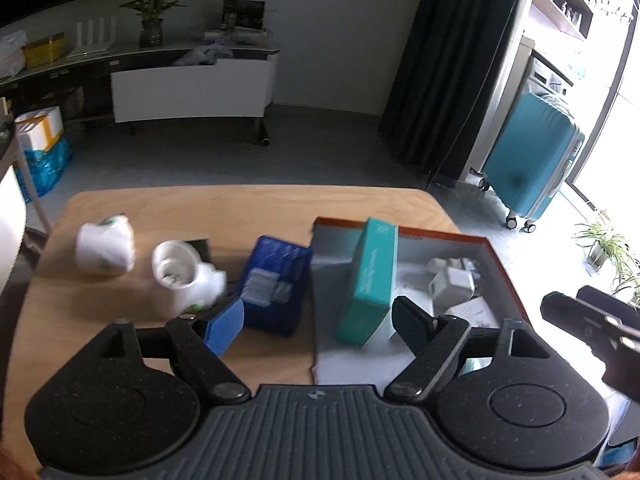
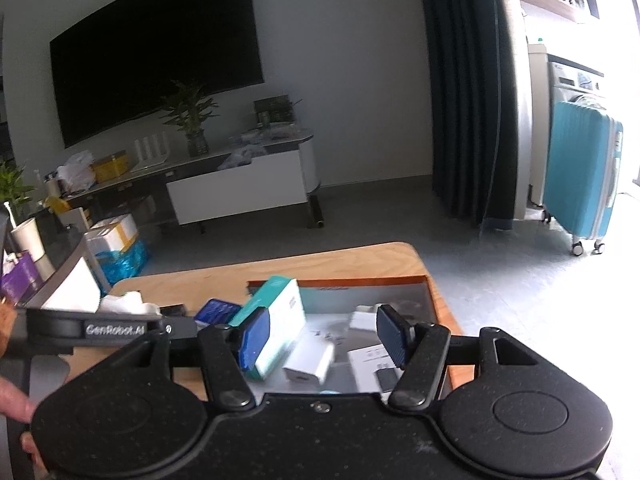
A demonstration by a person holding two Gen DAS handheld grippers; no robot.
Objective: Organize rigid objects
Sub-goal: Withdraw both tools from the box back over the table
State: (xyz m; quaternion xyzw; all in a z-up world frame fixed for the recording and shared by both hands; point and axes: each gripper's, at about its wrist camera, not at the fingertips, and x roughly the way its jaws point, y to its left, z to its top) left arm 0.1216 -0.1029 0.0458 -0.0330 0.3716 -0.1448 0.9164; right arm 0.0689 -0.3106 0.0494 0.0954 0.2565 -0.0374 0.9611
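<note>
A teal box (image 1: 370,280) leans on the left wall of an open orange-rimmed tray (image 1: 502,268) that holds white chargers (image 1: 452,284) and a leaflet. A dark blue box (image 1: 276,284) lies left of the tray, then two white bottles (image 1: 188,272) (image 1: 106,250). My left gripper (image 1: 320,322) is open and empty, above the tray's left wall, near the teal box. In the right wrist view my right gripper (image 2: 320,338) is open and empty over the tray (image 2: 434,292), with the teal box (image 2: 276,322) by its left finger and a white charger (image 2: 310,364) below.
The wooden table (image 1: 224,212) ends just past the tray on the right. The right gripper's body (image 1: 592,320) shows at the right edge of the left wrist view. Beyond are a TV cabinet (image 1: 192,88) and a teal suitcase (image 1: 532,156).
</note>
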